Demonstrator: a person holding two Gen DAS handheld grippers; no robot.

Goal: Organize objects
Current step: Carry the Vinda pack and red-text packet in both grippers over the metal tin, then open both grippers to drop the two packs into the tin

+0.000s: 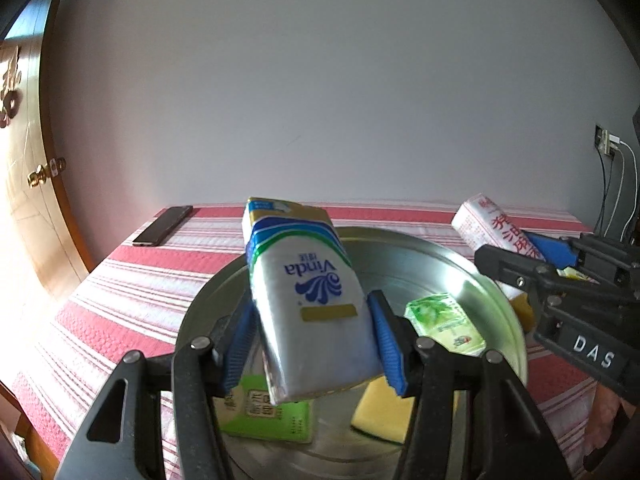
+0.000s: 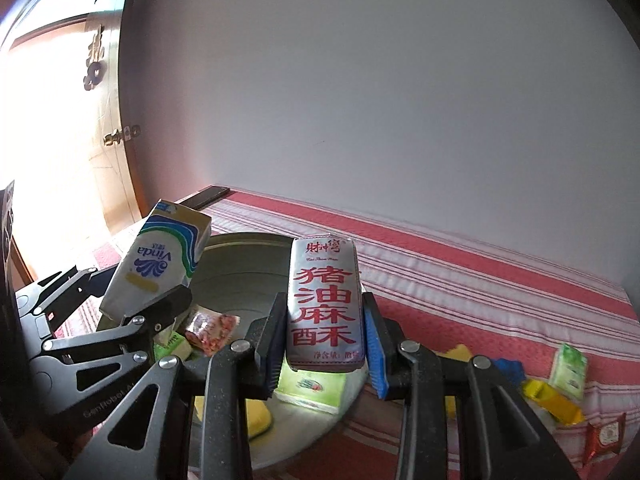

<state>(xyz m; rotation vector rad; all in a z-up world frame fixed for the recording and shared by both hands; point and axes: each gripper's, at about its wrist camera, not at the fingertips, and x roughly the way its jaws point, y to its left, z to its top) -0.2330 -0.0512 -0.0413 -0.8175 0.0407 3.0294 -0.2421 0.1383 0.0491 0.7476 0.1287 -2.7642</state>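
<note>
Left gripper (image 1: 316, 344) clamps a Vinda tissue pack (image 1: 308, 300), held tilted above the round metal tray (image 1: 420, 256). Right gripper (image 2: 322, 344) pinches a silver snack pack with red Chinese characters (image 2: 324, 300), upright over the tray's right edge. Green tissue packs (image 1: 444, 322) and a yellow sponge (image 1: 382, 412) lie in the tray. Tray sits on red striped cloth (image 2: 480, 280); phone (image 1: 162, 226) at far corner.

Domestic room, likely a home. Table under a red-and-white striped cloth (image 1: 132, 280) set against a plain white wall (image 1: 320, 80). Wooden door (image 2: 60, 152) with brass handle (image 2: 122, 134) beyond the table's left edge. Phone (image 1: 163, 225) at its far left corner; wall socket (image 1: 605, 140) with cables.
</note>
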